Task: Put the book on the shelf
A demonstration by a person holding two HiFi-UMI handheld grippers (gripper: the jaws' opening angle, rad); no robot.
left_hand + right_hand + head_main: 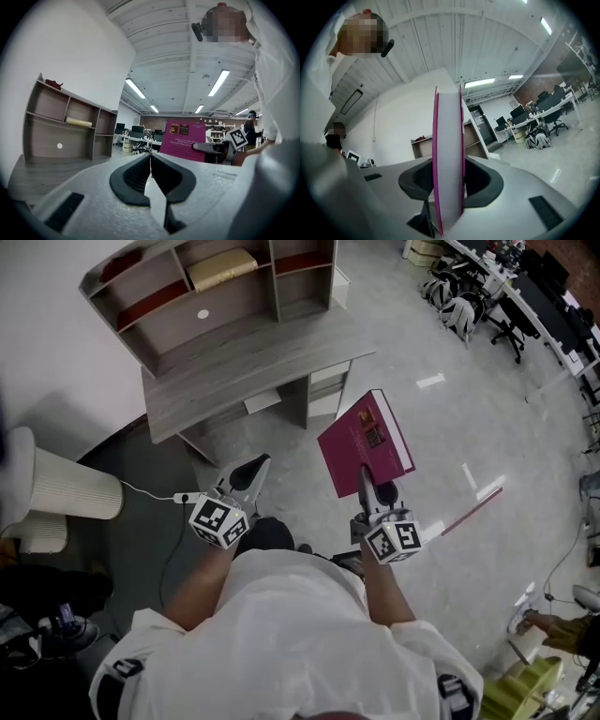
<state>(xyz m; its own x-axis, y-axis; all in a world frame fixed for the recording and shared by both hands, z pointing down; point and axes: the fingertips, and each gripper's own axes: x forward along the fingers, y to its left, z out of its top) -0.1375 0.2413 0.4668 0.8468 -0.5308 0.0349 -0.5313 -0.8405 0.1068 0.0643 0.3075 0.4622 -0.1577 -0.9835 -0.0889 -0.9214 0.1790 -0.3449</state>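
Handling read: the magenta hardcover book [364, 442] looks stiff, with rigid boards, so it shouldn't flex or sag in a clamp. Probably moderate weight, not fragile. The cover looks smooth, maybe glossy, so I'd expect it to pivot in the pads if it's swung fast.

Best hold, in my view, is across both covers near the middle of one edge, pads flat on the boards, deep enough that the page block takes the squeeze. That's roughly the present grip.

Right gripper [367, 486]: jaws clamped across the book's thickness, one pad on each cover. Its own view shows the white page edge facing the camera between two thin magenta boards. The book stands on edge and sticks out ahead of the jaws, so most of its mass is past the pads. Watch for droop.

Left gripper [251, 472]: jaws closed, tips meeting, nothing between them. It hangs just left of the right one, apart from the book.

Look: magenta cover with two small square pictures near the top, lines of pale text below, white pages.

Location: in the air in front of the person, above the grey floor [450, 427]. It's well short of the grey wood-grain shelf unit [159, 329], which sits on a matching desk [253, 367]. Not shelved yet.

A flat tan item [221, 268] lies in an upper bay. The wide bay below it looks like the easy slot.
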